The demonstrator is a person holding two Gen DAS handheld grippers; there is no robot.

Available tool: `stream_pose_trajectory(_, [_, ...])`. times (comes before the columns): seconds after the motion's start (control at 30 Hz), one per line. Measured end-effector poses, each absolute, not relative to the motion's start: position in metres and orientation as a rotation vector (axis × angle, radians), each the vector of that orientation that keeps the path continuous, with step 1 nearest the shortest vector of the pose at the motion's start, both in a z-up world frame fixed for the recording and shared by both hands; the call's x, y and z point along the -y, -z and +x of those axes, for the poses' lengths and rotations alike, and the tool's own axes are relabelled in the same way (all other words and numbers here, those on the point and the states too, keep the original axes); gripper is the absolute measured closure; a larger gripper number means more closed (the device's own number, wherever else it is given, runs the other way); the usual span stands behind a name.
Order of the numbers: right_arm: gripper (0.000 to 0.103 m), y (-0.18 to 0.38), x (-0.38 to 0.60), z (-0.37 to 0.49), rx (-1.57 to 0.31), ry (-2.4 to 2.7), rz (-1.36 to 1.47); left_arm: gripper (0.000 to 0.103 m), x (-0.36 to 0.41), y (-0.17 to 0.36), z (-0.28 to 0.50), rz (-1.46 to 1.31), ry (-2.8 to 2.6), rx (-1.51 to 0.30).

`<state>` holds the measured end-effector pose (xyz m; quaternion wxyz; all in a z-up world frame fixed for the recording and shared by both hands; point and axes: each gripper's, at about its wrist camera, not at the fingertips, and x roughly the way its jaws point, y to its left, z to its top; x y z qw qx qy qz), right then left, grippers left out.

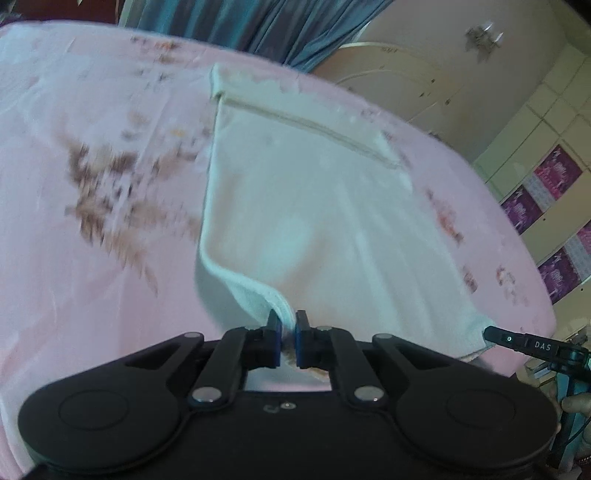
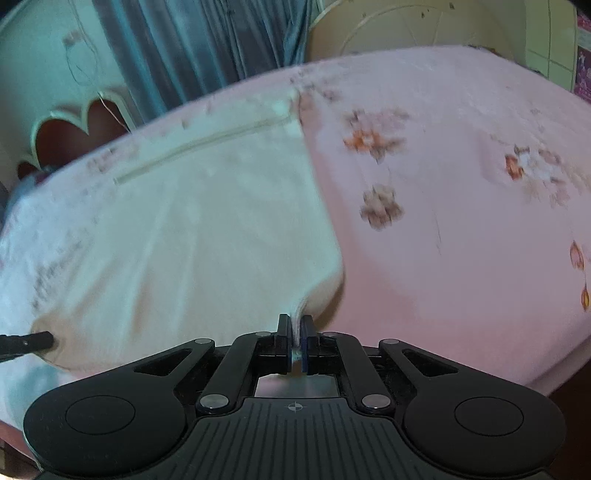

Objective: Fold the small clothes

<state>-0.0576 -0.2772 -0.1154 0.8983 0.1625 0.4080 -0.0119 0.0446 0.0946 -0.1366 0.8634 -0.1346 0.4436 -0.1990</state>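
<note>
A white cloth [image 1: 295, 192] with a stitched band near its far edge lies spread on the pink flowered bedspread [image 1: 92, 184]. My left gripper [image 1: 286, 325] is shut on the cloth's near left corner, the fabric pinched between the blue pads and lifted a little. In the right wrist view the same white cloth [image 2: 192, 221] stretches away to the left, and my right gripper [image 2: 294, 325] is shut on its near right corner. The right gripper's tip [image 1: 496, 334] shows at the cloth's edge in the left wrist view; the left gripper's tip [image 2: 37, 339] shows at far left in the right wrist view.
The pink bedspread [image 2: 461, 221] covers the bed on all sides of the cloth. Blue curtains [image 1: 266, 26] hang beyond the far edge. A cream headboard [image 1: 399, 81] and cream cupboards with purple posters [image 1: 554, 173] stand at the right.
</note>
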Motion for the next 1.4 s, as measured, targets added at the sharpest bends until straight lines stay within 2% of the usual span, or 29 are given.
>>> stream_pose_trajectory(0.27, [0.099, 0.076, 0.282, -0.019, -0.731, -0.030, 0.367, 0.097, -0.091, 0.102, 0.077, -0.317, 0.394, -0.777])
stream_pose_trajectory(0.63, [0.100, 0.053, 0.311, 0.083, -0.631, -0.044, 0.392, 0.097, -0.079, 0.077, 0.168, -0.360, 0.358, -0.686])
stream_pose_trajectory(1.03, [0.100, 0.066, 0.344, 0.233, -0.619, -0.045, 0.434, 0.097, -0.056, 0.081, 0.287, -0.368, 0.278, -0.656])
stream_pose_trajectory(1.4, [0.100, 0.102, 0.362, 0.349, -0.684, -0.016, 0.484, 0.097, -0.046, 0.111, 0.385, -0.384, 0.180, -0.704])
